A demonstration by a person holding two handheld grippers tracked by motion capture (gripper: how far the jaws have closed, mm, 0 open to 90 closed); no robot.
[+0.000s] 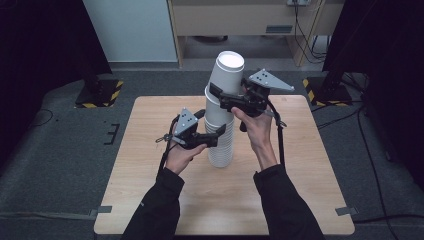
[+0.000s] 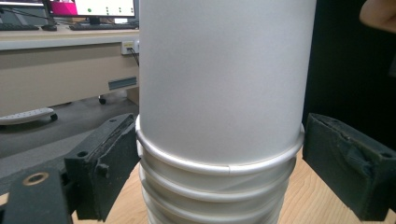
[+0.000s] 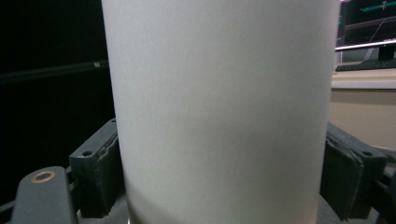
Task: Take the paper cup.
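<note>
On the wooden table [image 1: 160,200], both grippers clasp a white cup stack [image 1: 222,125].

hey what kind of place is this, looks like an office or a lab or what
Probably a lab or recording room. A small wooden table stands on grey carpet between dark curtains, with hazard-striped stand bases beside it, and a desk with monitors and a keyboard behind.

Cup stack [image 2: 219,93] top cut off; base hidden.

Black tongs [image 1: 216,136] w/ grey triangular plates, brass screws, trailing black cables; black sleeves [image 1: 155,210].
</note>
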